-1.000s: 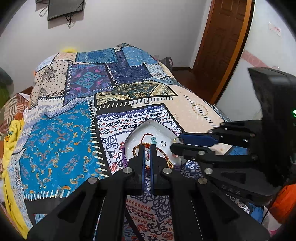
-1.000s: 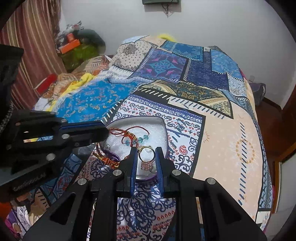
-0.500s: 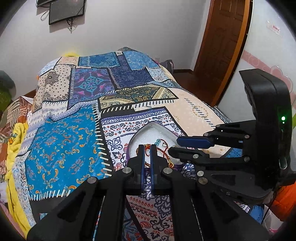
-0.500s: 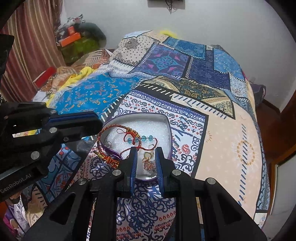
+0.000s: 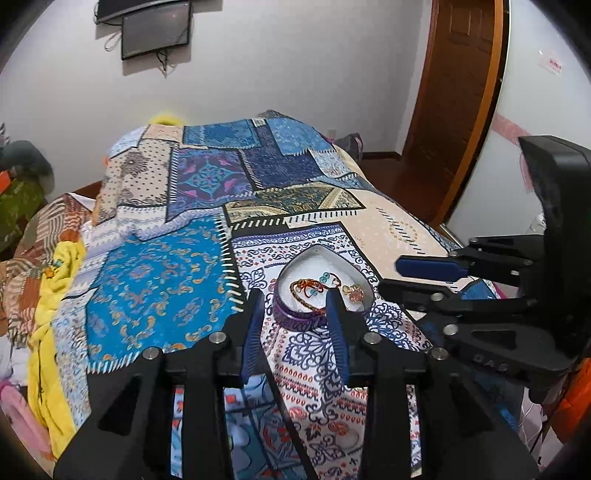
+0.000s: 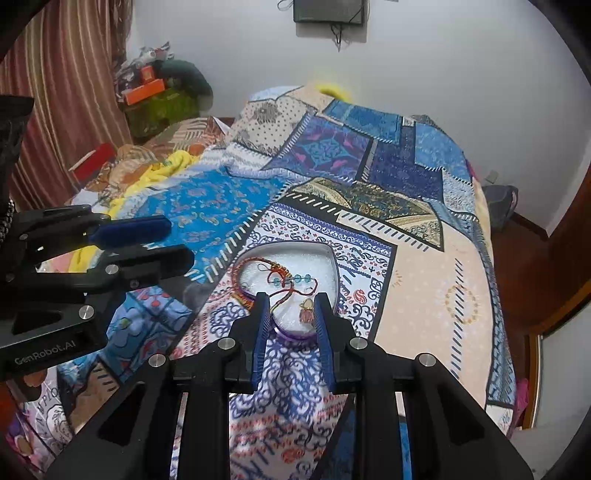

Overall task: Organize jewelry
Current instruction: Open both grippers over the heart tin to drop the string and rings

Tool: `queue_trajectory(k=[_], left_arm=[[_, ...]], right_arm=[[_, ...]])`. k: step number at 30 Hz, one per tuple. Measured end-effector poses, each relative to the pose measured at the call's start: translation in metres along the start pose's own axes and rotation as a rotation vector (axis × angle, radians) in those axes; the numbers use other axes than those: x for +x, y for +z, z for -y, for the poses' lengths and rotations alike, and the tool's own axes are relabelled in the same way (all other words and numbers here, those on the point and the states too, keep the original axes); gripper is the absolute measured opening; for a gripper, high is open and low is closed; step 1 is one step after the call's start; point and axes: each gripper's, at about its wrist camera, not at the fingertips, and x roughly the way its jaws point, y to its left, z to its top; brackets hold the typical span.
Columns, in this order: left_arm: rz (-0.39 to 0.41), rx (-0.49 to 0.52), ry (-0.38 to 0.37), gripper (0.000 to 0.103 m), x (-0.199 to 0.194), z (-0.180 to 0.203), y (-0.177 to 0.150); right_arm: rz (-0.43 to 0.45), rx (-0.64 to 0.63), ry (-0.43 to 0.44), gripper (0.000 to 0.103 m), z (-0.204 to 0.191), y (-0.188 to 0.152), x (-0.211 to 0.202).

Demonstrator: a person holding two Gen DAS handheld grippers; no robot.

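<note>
A heart-shaped purple box (image 5: 295, 314) with a white lining (image 6: 325, 264) lies on the patchwork bedspread. In it lie a red and orange cord bracelet (image 5: 301, 286) (image 6: 275, 275) with teal beads (image 6: 295, 278) and a small gold ring with a pink charm (image 5: 352, 291) (image 6: 306, 310). My left gripper (image 5: 295, 306) is open and empty, above the box's near edge. My right gripper (image 6: 290, 308) is open and empty, above the box's near point. Each gripper shows from the side in the other's view (image 5: 424, 277) (image 6: 147, 243).
The patchwork bedspread (image 5: 177, 295) covers the bed. Yellow and striped cloths (image 5: 55, 273) are heaped at the bed's left side. A wooden door (image 5: 461, 110) stands at the right and a wall-mounted screen (image 5: 155, 27) hangs behind. Clutter (image 6: 155, 96) sits by a curtain.
Both grippers have opened and drawn back and up from the box. The ring, held by the right gripper before, now lies in the box.
</note>
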Motion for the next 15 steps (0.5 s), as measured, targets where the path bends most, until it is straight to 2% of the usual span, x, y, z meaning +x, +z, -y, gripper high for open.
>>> queue_trajectory(k=[2, 4, 6, 15], left_arm=[[-0.001, -0.011, 0.009, 0.037, -0.008, 0.000, -0.004], [-0.003, -0.025, 0.019, 0.045, -0.014, 0.001, -0.010], [-0.012, -0.033, 0.026, 0.046, -0.018, 0.001, -0.017], [-0.112, -0.054, 0.004, 0.046, -0.014, 0.013, -0.061]], right_arm=[[0.009, 0.007, -0.003, 0.025, -0.002, -0.003, -0.009], [0.016, 0.016, -0.002, 0.032, -0.004, -0.005, -0.016], [0.030, 0.026, -0.007, 0.039, -0.006, -0.010, -0.025], [0.014, 0.046, -0.004, 0.039, -0.016, -0.032, -0.035]])
